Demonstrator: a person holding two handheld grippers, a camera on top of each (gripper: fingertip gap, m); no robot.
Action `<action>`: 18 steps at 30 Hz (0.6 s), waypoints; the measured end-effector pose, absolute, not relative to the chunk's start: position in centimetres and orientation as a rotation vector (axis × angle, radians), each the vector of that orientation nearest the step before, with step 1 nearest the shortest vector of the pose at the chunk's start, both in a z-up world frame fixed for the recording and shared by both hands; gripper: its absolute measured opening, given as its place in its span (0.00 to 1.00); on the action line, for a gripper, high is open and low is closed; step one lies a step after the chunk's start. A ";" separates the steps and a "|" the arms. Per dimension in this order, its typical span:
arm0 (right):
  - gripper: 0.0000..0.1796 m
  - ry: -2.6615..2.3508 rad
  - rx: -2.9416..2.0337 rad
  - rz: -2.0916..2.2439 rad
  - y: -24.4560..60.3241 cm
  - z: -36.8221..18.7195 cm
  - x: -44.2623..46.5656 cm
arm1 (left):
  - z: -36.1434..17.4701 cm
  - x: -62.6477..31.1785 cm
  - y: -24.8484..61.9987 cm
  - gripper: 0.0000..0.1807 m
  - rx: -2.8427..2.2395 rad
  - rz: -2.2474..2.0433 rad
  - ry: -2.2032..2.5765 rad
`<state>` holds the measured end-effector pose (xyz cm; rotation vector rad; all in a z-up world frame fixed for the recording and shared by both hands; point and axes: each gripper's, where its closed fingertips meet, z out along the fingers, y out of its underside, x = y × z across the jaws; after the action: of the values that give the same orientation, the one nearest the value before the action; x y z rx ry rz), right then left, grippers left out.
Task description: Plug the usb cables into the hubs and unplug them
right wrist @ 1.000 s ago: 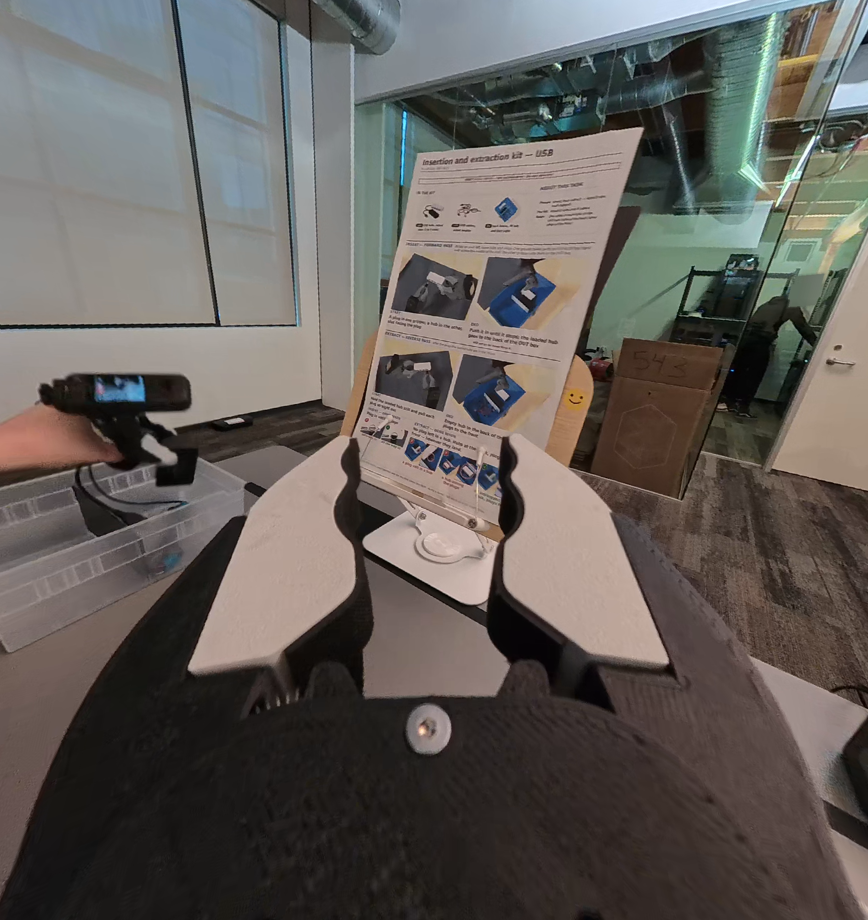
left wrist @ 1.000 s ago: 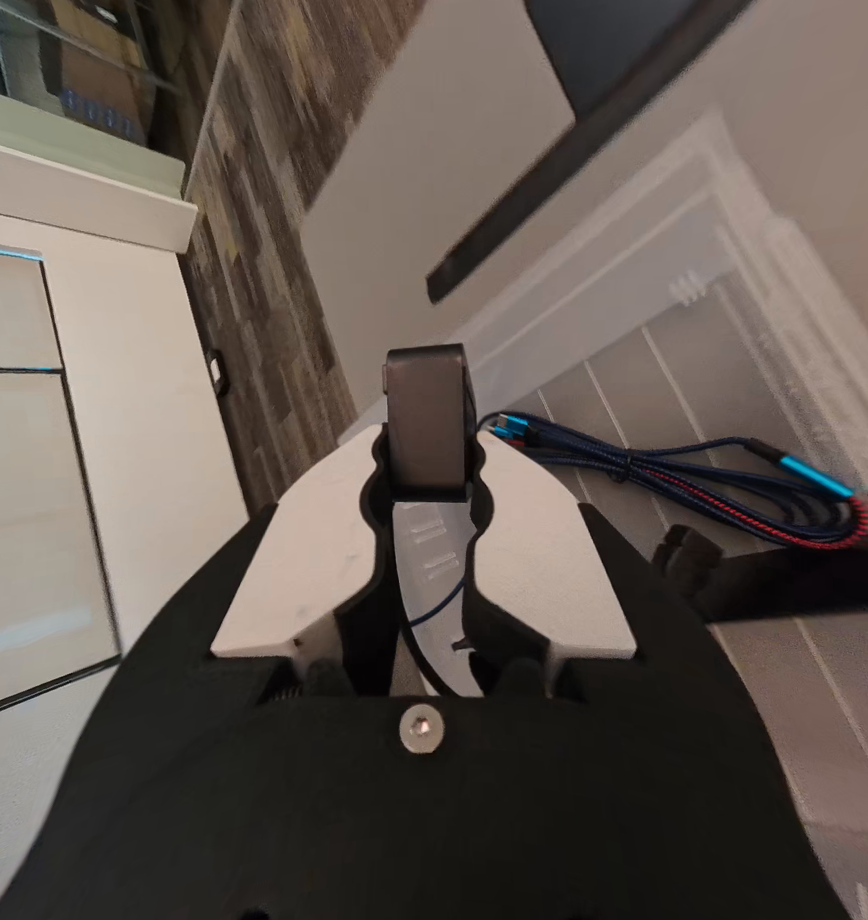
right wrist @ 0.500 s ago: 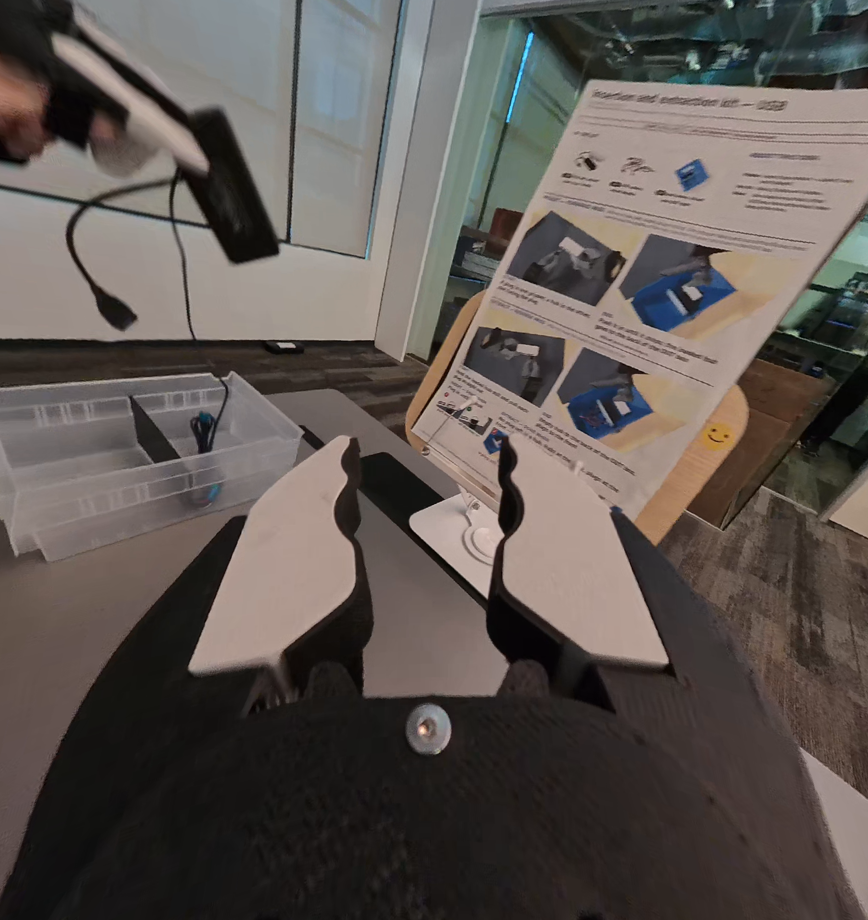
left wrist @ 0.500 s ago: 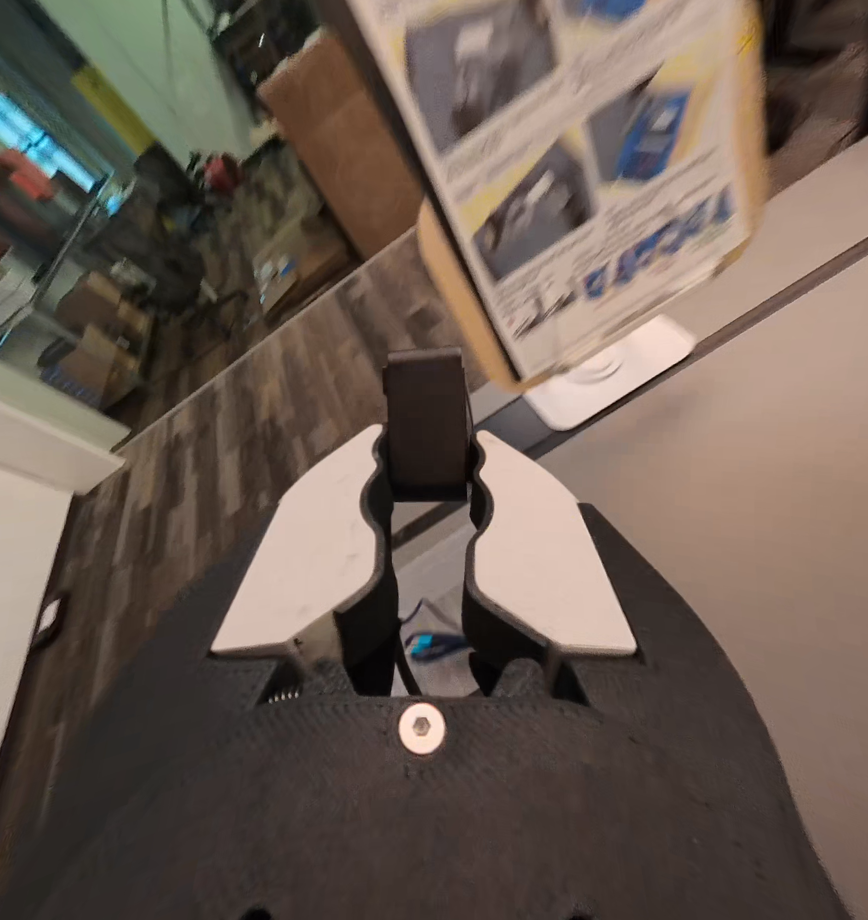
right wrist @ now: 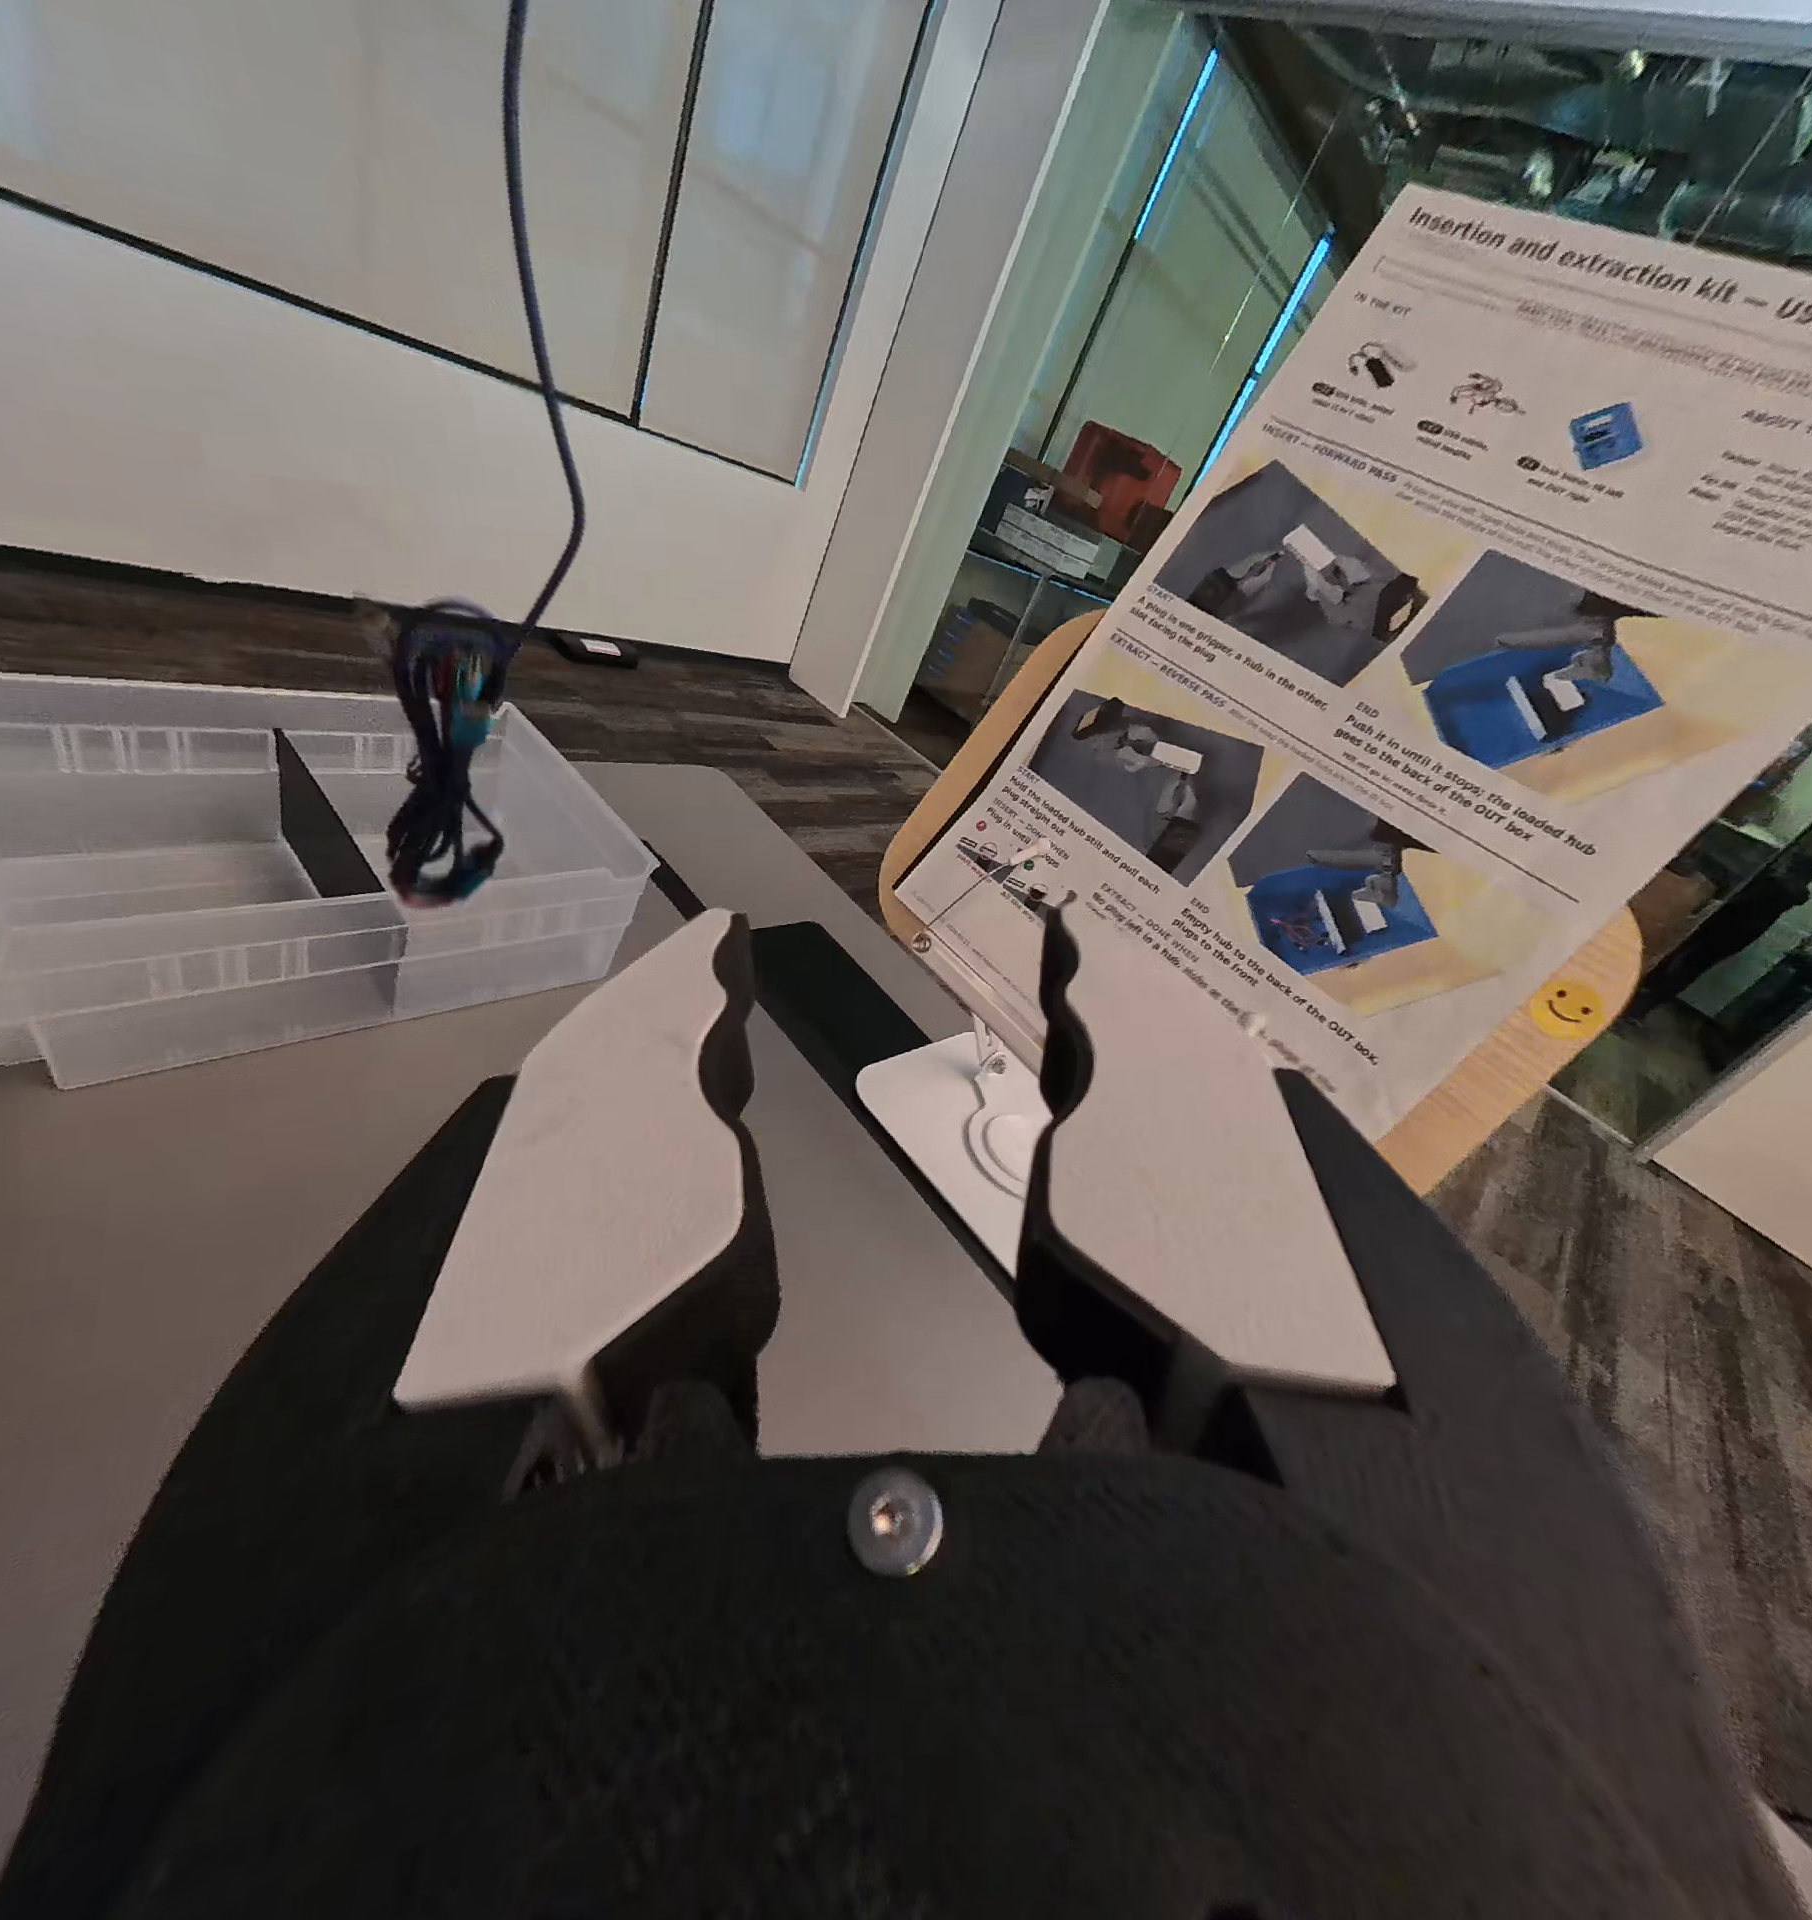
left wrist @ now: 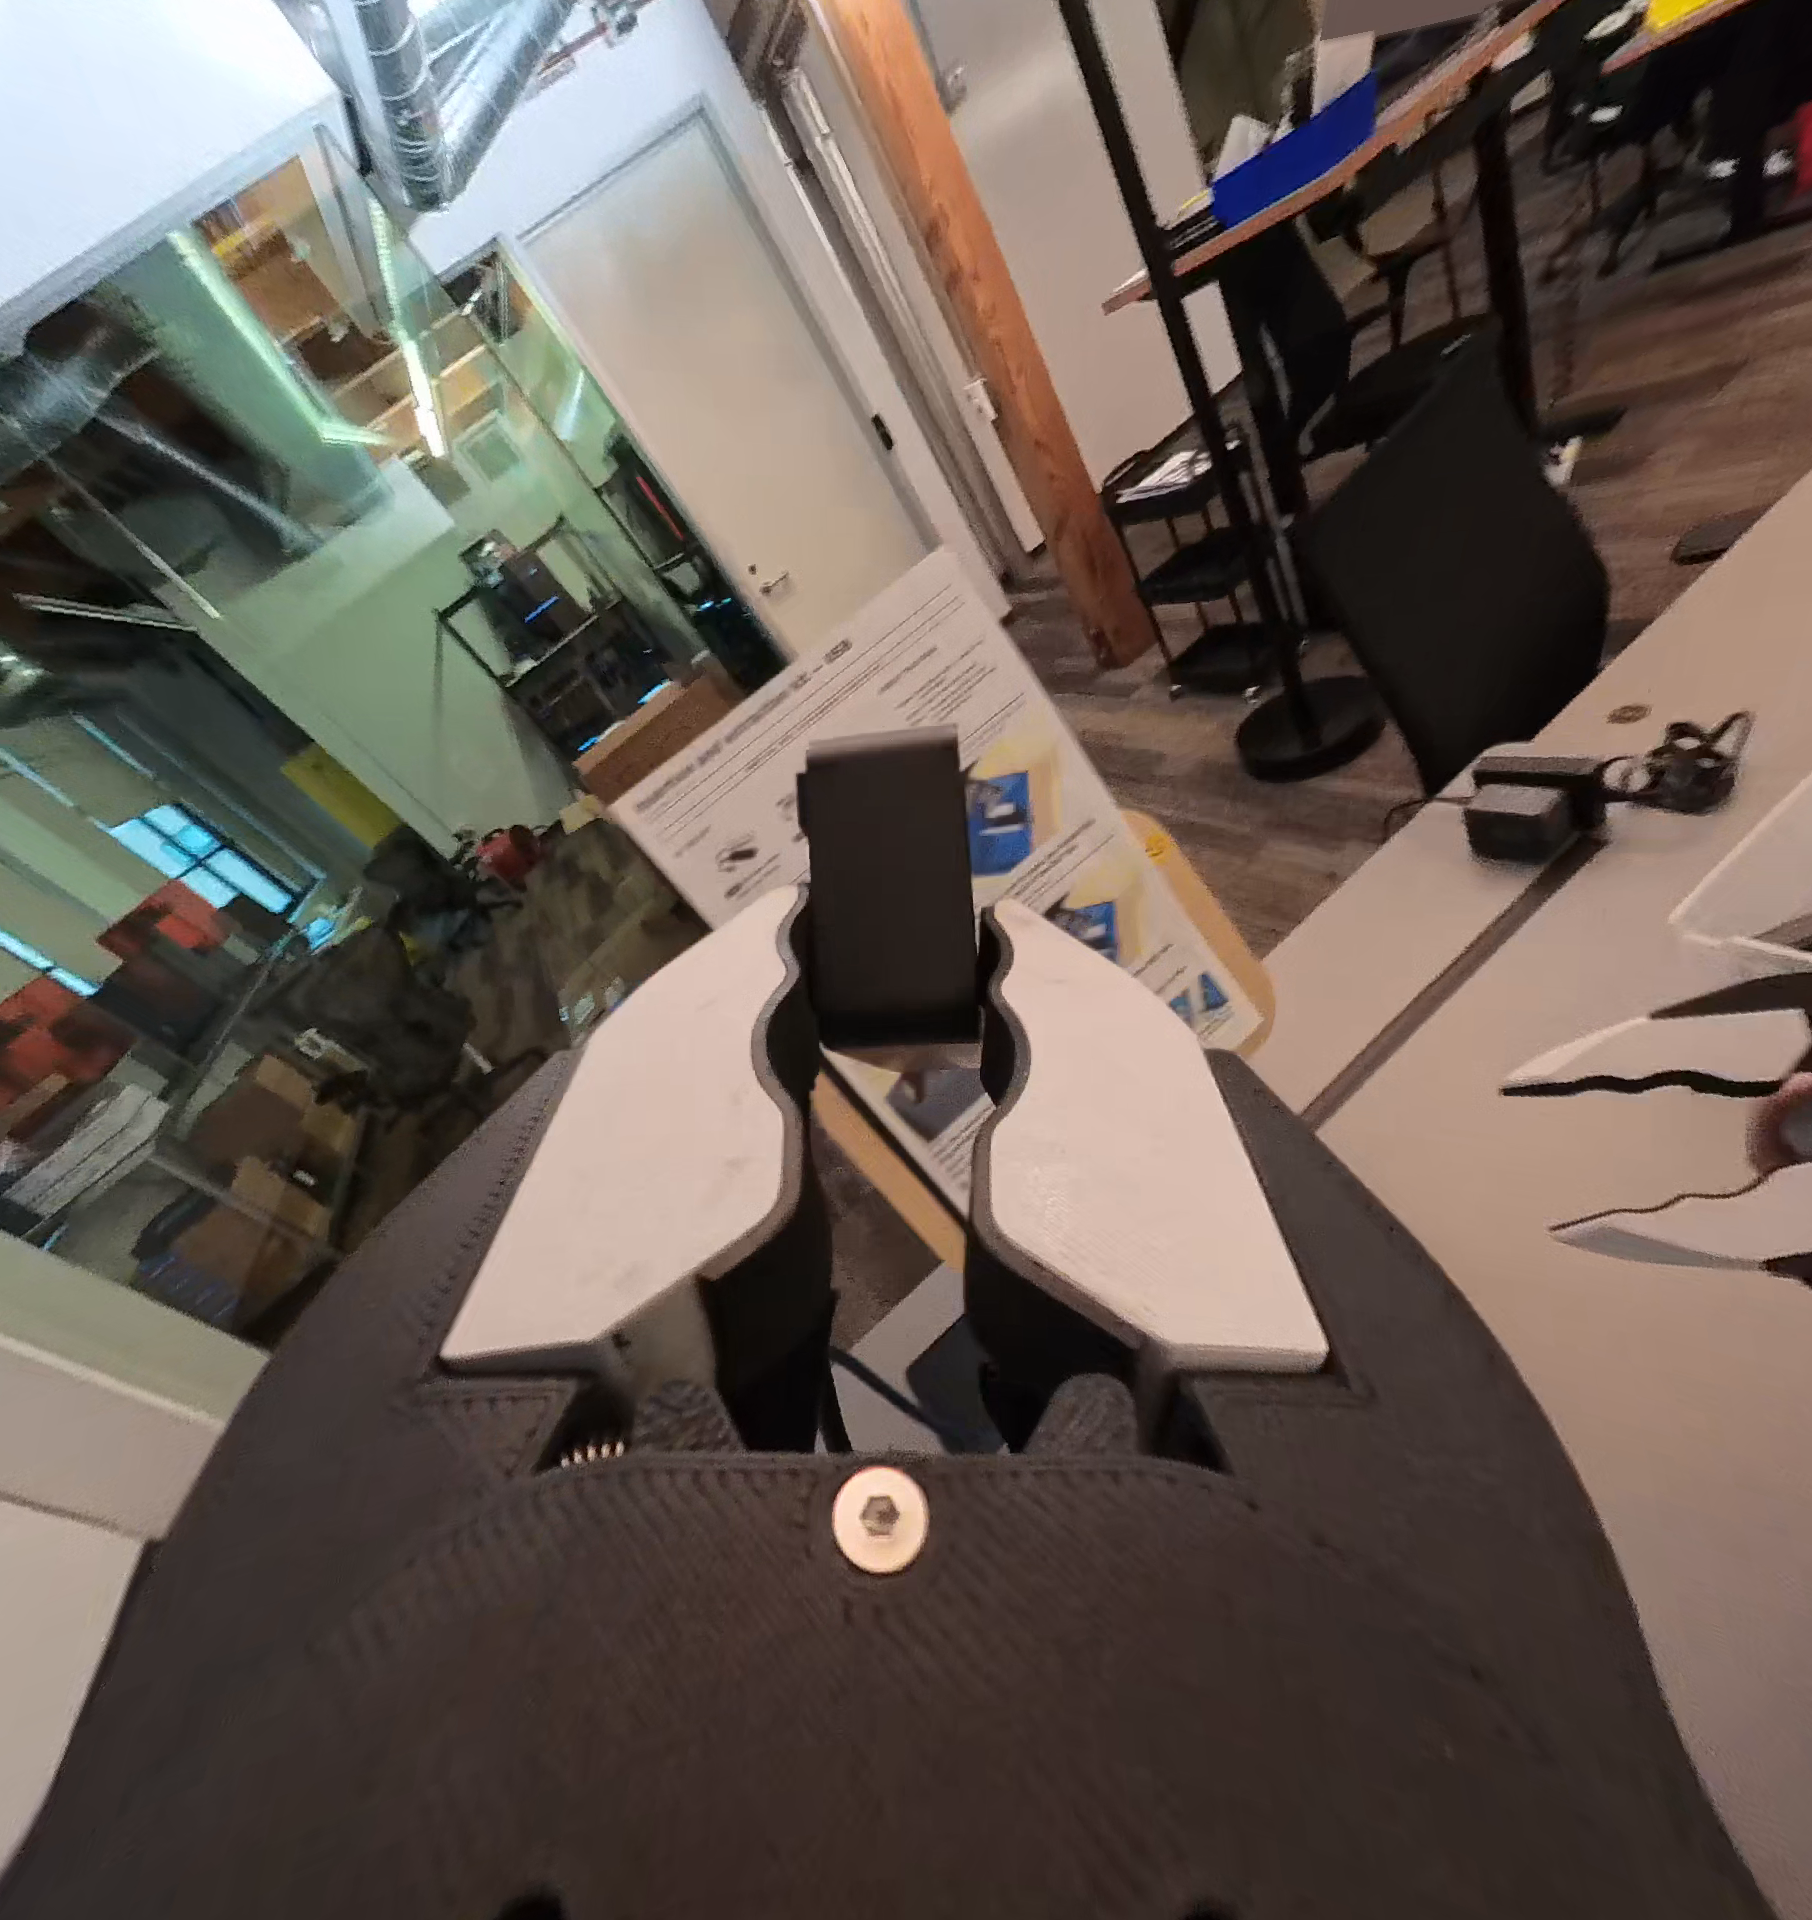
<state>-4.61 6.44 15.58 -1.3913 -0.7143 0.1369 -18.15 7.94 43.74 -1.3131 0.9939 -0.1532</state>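
Note:
My left gripper [left wrist: 889, 914] is shut on a black USB hub [left wrist: 886, 883], which stands upright between the fingertips and is held in the air. A dark cable runs down below the fingers. In the right wrist view a thin cord [right wrist: 543, 312] drops from above the frame to a coiled bundle of blue and red USB cables [right wrist: 445, 769], which dangles above the clear bin [right wrist: 206, 977]. My right gripper [right wrist: 894, 930] is open and empty above the grey table, and it also shows in the left wrist view [left wrist: 1530, 1158] at the right edge.
A printed instruction sheet [right wrist: 1401, 675] stands on a white stand [right wrist: 943, 1112] just ahead of the right gripper. The clear bin has a black divider [right wrist: 325, 831]. A black adapter with cords [left wrist: 1525, 816] lies on the table [left wrist: 1608, 1455]. A black chair [left wrist: 1453, 582] stands beyond it. There is about 30 centimeters between the tips of the two grippers.
The left gripper swung up and round from the bin with the hub. The cable bundle rose out of the bin and now hangs. The right gripper stayed open and tilted down towards the sheet.

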 end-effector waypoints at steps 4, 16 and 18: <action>0.30 -0.678 -1.355 0.118 5.0 16.7 -3.2 | 40.2 -14.3 5.5 0.15 -1.328 -0.329 1.182; 0.37 -0.669 -0.969 0.051 -0.5 20.3 -2.3 | 23.5 -7.4 4.2 0.14 -1.392 -1.081 1.054; 0.39 -0.706 -0.998 -0.047 0.4 19.0 -3.2 | 21.7 -6.5 4.3 0.14 -1.430 -1.166 1.028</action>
<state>-3.22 0.42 18.96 -0.9976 -0.7061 -0.0473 -6.54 4.33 21.72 -1.4305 1.0278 -1.1664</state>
